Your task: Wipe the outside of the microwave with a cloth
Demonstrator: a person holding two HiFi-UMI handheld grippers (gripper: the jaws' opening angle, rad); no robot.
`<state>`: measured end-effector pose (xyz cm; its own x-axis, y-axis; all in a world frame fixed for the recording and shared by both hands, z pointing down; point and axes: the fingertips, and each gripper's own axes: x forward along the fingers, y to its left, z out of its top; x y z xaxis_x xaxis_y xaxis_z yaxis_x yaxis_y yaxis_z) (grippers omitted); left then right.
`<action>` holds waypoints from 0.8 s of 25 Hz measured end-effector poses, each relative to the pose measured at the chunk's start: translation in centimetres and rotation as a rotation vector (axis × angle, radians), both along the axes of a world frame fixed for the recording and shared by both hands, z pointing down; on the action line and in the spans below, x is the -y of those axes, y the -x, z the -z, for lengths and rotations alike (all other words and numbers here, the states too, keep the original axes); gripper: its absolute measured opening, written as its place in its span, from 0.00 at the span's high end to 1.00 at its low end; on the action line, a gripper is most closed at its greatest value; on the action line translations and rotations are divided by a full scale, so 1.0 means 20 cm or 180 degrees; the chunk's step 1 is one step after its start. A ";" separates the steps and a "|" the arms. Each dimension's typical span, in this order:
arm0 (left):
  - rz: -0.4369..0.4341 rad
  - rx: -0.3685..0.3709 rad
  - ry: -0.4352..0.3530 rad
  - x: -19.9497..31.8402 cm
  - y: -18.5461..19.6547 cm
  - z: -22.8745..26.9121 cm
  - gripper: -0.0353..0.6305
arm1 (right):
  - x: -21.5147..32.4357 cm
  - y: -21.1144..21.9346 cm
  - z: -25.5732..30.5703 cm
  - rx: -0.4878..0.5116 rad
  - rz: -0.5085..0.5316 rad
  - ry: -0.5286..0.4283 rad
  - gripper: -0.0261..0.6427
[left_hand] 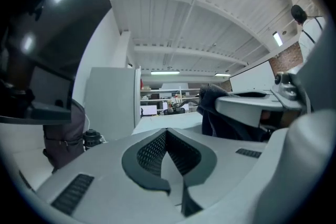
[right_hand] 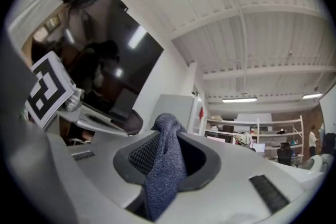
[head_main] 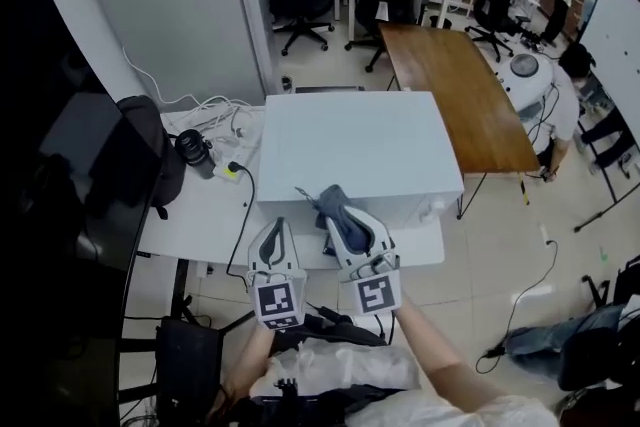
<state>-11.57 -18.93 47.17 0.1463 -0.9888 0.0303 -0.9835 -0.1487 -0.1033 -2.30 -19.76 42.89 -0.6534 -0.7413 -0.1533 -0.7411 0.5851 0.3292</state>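
Head view puts both grippers low in the picture, side by side just before the near edge of the microwave. Nearest the person, the left gripper (head_main: 277,227) points level toward that edge. Its jaws are pressed together with nothing between them, as the left gripper view confirms. Just beside it, the right gripper (head_main: 343,220) is clenched on a blue-grey cloth (head_main: 328,199). In the right gripper view the fabric is pinched between the pads, a bunch standing above the tips and a tail hanging below. The bunched end sits at the front lip of the microwave (head_main: 350,140), a white box standing on a white table (head_main: 190,220); whether cloth and casing touch I cannot tell. Farther left on the table lie a black cylinder (head_main: 195,152), white cables (head_main: 215,110) and a dark bag (head_main: 140,150). Beyond them stand a grey partition (head_main: 180,5) and a long wooden table (head_main: 455,90). I judge this to be the start of a wiping pass, with the cloth gripped and brought up to the casing. The next move calls for laying the bunched end down on the top panel and drawing it across in strokes. The grip must stay firm so the fabric does not pull free. The free left gripper could brace the box against sliding.
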 end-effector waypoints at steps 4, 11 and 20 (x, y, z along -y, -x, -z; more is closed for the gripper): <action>0.0207 0.0020 0.0063 -0.05 0.19 -0.04 0.96 | -0.05 0.35 -0.22 -0.0420 0.0397 -0.0334 0.81; 0.0360 0.0051 0.0064 -0.13 0.31 -0.04 0.96 | 0.10 0.54 -0.42 -0.0919 0.0273 -0.0498 0.81; 0.0032 -0.0026 0.0097 -0.07 0.13 -0.07 0.96 | 0.16 -0.09 -0.43 -0.0827 -0.0482 -0.0342 0.81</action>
<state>-14.14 -17.59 48.53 0.1368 -0.9888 0.0593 -0.9857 -0.1419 -0.0908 -0.60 -23.02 51.41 -0.5644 -0.8218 -0.0784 -0.7001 0.4262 0.5729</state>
